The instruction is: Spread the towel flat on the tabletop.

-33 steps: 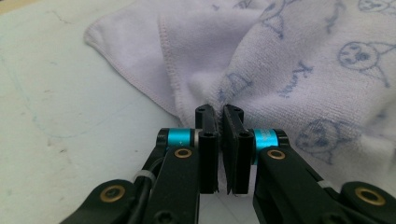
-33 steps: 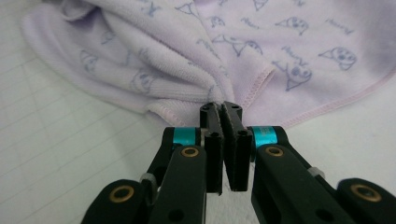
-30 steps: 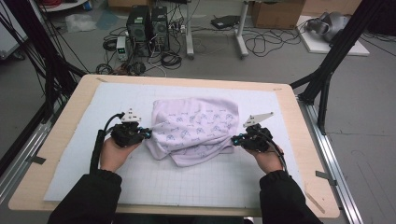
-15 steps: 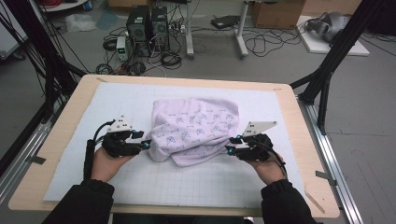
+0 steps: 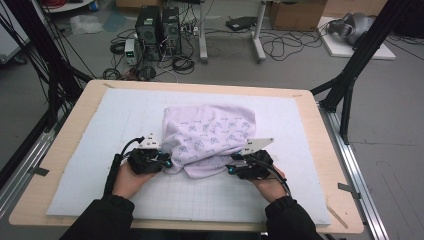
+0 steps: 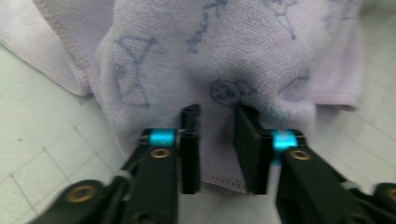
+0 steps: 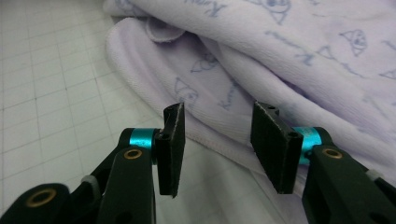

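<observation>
Lavender printed towel lies bunched at frame centre on the table. Left gripper and right gripper straddle its near hem, jaws apart, apparently positioned to pinch.

Towel: we note pale lilac, blue cartoon print.
Mat: white, fine grey grid.
Tabletop: light wood.
Jaws: black, cyan collars.

A: What is the towel made of?
B: Soft lilac terry cloth, matt and napped, with a stitched hem.

A: And the right gripper?
B: Matt black plastic; ribbed pads; glossy blue metal collars, brass-coloured screws.
</observation>
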A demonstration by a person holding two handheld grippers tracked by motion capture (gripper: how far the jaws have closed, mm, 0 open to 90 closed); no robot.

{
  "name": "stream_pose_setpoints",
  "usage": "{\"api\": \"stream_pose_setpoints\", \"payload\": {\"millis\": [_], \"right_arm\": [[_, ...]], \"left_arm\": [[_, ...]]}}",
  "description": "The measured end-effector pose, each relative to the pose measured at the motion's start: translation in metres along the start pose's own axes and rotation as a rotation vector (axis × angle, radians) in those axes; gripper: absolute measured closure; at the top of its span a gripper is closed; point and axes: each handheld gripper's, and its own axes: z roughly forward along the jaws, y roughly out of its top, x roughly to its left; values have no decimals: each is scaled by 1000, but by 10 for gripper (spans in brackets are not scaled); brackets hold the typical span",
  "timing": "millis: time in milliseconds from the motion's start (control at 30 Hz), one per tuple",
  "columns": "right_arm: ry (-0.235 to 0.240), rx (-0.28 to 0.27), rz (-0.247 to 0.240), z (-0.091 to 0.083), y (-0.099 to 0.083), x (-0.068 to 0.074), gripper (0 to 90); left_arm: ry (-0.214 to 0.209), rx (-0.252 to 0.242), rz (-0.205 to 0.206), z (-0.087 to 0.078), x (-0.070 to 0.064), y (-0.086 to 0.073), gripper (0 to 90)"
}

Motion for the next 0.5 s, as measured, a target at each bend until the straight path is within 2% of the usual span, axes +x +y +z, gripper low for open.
{"api": "stream_pose_setpoints", "payload": {"millis": [100,167,233,367,400,500], "right_arm": [[6,12,-11,9,1,4,552],[6,19,-30,12,3,7,558],[9,21,-43,11,4,9,559],[-12,3,-48,2,4,9,559],[-21,-7,-45,-2,4,9,558],[-38,-15,-26,-10,3,5,559]], "left_arm": [[9,-28,-30,1,1,3,893],[10,-32,-22,-2,1,5,895],[-11,-49,-23,-8,0,6,877],[-77,-113,-21,-24,-3,5,636],[-92,-122,-11,-27,-4,4,603],[-120,-98,3,-25,-10,3,508]]}}
